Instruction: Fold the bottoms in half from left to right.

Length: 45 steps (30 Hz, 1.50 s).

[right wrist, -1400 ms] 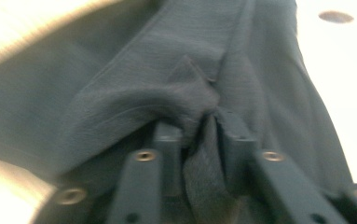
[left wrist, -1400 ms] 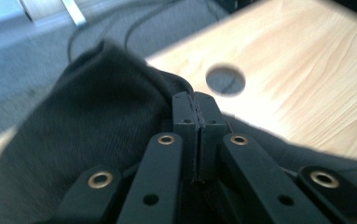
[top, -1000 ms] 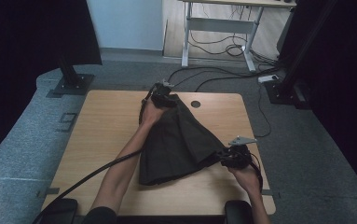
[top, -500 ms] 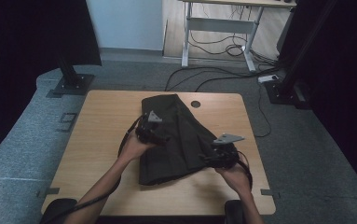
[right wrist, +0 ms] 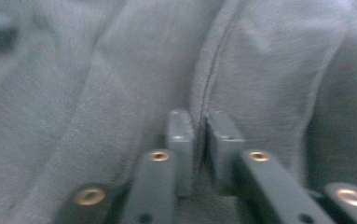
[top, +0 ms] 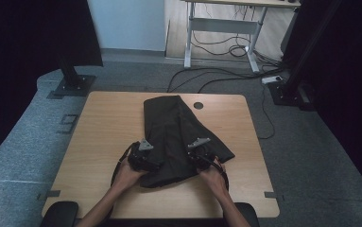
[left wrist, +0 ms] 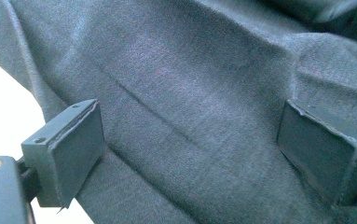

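Dark garment (top: 176, 137) lies partly folded on the table (top: 103, 127), running from 12 to 6 o'clock at centre. Left gripper (left wrist: 190, 140), at its 7 o'clock edge, has just spread wide over flat cloth, gripping nothing. Right gripper (right wrist: 199, 140), at 5 o'clock, has just pinched a seam fold; folding seems unfinished. Floor cables (top: 226, 78) lie beyond, obstructing nothing.

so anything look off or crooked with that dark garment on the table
Slightly. The dark garment lies askew on the table, its near right corner sticking out sideways and folds ridging its middle. The right gripper pinches a seam fold; the left gripper sits open over the cloth. Nothing looks torn.
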### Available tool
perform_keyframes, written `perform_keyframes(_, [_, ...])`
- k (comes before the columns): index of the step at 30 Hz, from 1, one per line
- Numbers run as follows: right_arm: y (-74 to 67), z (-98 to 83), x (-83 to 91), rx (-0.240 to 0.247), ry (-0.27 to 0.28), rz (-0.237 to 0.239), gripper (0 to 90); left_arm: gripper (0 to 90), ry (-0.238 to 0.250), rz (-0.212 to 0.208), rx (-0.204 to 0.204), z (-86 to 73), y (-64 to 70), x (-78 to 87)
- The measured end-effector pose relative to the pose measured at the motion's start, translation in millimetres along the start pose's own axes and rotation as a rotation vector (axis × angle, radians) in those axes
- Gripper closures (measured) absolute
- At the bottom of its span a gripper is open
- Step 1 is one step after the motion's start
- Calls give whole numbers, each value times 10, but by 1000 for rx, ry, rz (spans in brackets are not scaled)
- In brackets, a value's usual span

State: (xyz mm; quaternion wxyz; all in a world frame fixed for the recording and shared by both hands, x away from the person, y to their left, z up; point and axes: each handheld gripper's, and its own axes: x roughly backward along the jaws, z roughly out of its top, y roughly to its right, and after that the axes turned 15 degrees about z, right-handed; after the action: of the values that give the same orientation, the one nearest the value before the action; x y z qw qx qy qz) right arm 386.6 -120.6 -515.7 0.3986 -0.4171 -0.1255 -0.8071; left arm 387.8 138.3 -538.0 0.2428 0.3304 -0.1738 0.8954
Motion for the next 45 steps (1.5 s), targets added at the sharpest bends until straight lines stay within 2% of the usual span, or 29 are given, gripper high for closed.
perform_keyframes(2, [53, 30, 158, -7, 38, -21, 861, 72, 2, 3, -2, -6, 4, -3])
perform_keyframes(4, [163, 61, 333, -26, 72, -49, 864, 72, 5, 10, -12, -9, 10, 4])
perform_keyframes(8, [506, 75, 659, -81, 124, -131, 863, 74, 9, 23, -22, -8, 26, 11])
perform_keyframes(9, [585, 63, 699, -99, 130, -142, 862, 74, 9, 23, -24, -6, 28, 12])
perform_keyframes(10, [724, 28, 740, -134, 137, -151, 859, 74, 9, 22, -26, -5, 27, 12])
perform_keyframes(12, [916, -53, 725, -186, 132, -152, 829, 75, 10, 20, -26, -8, 25, 10])
perform_keyframes(14, [1050, -146, 629, -222, 101, -150, 754, 75, 11, 18, -25, -9, 23, 9])
perform_keyframes(17, [1159, -287, 433, -245, 60, -119, 562, 76, 13, 16, -24, -12, 20, 7])
perform_keyframes(20, [1205, -418, 318, -283, 81, -71, 560, 76, 11, 12, -23, -19, 6, 10])
perform_keyframes(21, [1200, -450, 321, -293, 110, -65, 587, 77, 10, 13, -24, -22, 0, 13])
perform_keyframes(23, [1166, -486, 342, -304, 123, -38, 650, 77, 2, 14, -32, -32, -31, 30])
perform_keyframes(25, [1090, -500, 351, -286, 106, -24, 676, 77, -7, 30, -47, -47, -82, 55])
perform_keyframes(27, [956, -518, 359, -260, 83, -1, 684, 95, -14, 58, -71, -70, -154, 88])
perform_keyframes(28, [907, -526, 359, -248, 77, 8, 684, 104, -23, 75, -80, -99, -237, 112])
perform_keyframes(32, [590, -551, 331, -194, 57, 65, 681, 106, -54, 133, -59, -196, -494, 143])
perform_keyframes(35, [368, -539, 287, -136, 39, 102, 662, 105, -63, 144, -3, -257, -647, 154])
perform_keyframes(37, [295, -518, 268, -111, 25, 104, 616, 121, -57, 136, 0, -262, -666, 188])
perform_keyframes(40, [293, -497, 296, -105, 29, 81, 461, 119, -39, 133, -12, -225, -655, 312])
perform_keyframes(43, [322, -497, 449, -108, 120, 71, 351, 94, 0, 123, 4, -225, -701, 500])
perform_keyframes(45, [349, -510, 562, -116, 180, 45, 286, 94, 31, 125, 47, -277, -818, 652])
